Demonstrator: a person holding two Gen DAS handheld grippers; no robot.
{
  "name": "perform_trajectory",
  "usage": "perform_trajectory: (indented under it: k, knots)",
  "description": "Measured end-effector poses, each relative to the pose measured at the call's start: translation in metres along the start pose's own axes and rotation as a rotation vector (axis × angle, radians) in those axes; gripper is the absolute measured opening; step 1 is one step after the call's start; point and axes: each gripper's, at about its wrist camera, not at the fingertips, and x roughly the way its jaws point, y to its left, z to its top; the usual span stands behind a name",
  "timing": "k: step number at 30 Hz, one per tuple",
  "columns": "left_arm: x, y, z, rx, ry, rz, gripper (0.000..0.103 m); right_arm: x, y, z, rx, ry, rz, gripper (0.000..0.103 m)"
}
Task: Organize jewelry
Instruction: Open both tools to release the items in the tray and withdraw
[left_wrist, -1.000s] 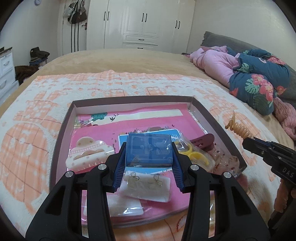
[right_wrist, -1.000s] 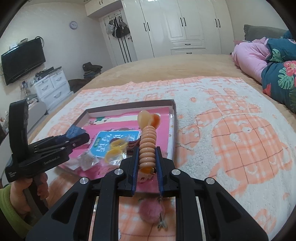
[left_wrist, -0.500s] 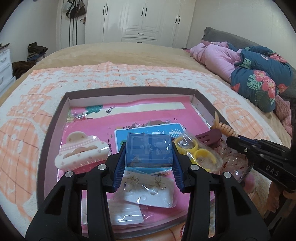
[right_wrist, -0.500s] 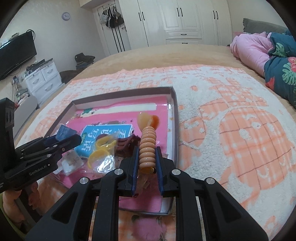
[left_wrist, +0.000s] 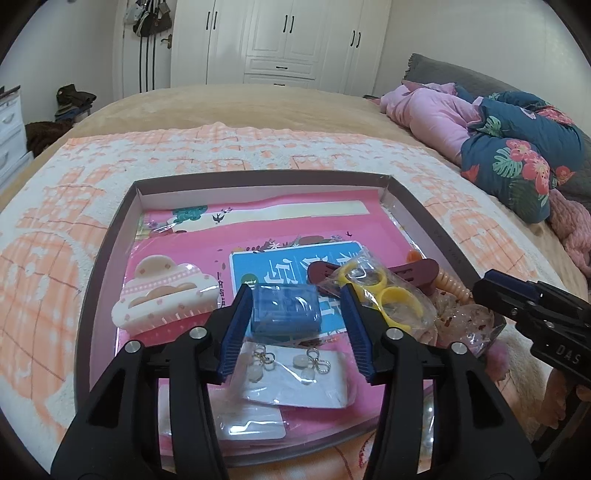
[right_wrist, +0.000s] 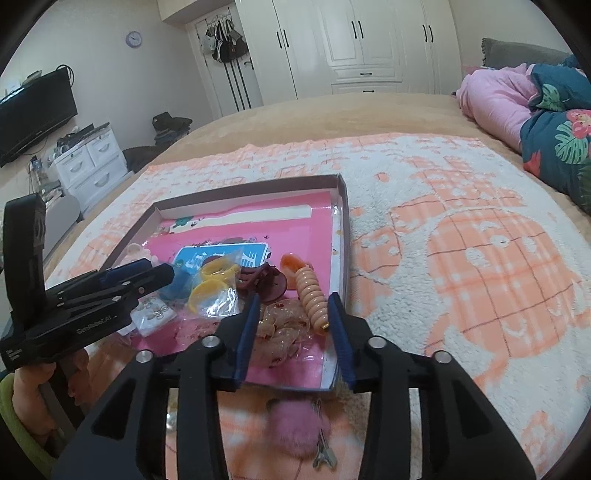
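Note:
A shallow brown tray (left_wrist: 110, 236) with a pink lining lies on the bed; it also shows in the right wrist view (right_wrist: 341, 206). My left gripper (left_wrist: 295, 314) is open, its fingers either side of a small blue box (left_wrist: 284, 308) that lies in the tray. My right gripper (right_wrist: 293, 325) is open and empty over the tray's near right corner. The peach spiral hair clip (right_wrist: 312, 295) lies in the tray just ahead of it. A cream claw clip (left_wrist: 162, 295), bagged yellow rings (left_wrist: 380, 291), a maroon clip (left_wrist: 413, 271) and earring cards (left_wrist: 295, 373) lie in the tray.
A pink pompom keychain (right_wrist: 295, 424) lies on the orange-and-white blanket (right_wrist: 461, 258) just outside the tray's near edge. Pink and floral bedding (left_wrist: 498, 136) is piled at the right. White wardrobes stand behind the bed.
Both grippers opened. The right let the peach spiral clip down into the tray. The left let go of the blue box, which now lies in the tray.

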Motion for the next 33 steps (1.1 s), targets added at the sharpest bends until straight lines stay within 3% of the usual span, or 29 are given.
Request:
perform_trajectory:
  k: [9, 20, 25, 33]
  knots:
    - [-0.02, -0.005, -0.003, -0.005, -0.031, 0.008, 0.056, -0.025, 0.0, -0.004, -0.006, -0.04, 0.001, 0.05]
    - [-0.052, -0.01, -0.014, -0.008, -0.069, 0.01, 0.081, -0.054, 0.005, -0.017, -0.052, -0.084, -0.019, 0.062]
    - [-0.067, -0.012, -0.018, -0.013, -0.092, 0.008, 0.088, -0.063, 0.006, -0.023, -0.062, -0.092, -0.022, 0.066]
    - [-0.084, -0.011, -0.027, -0.019, -0.108, 0.017, 0.091, -0.072, 0.007, -0.034, -0.064, -0.088, -0.018, 0.067]
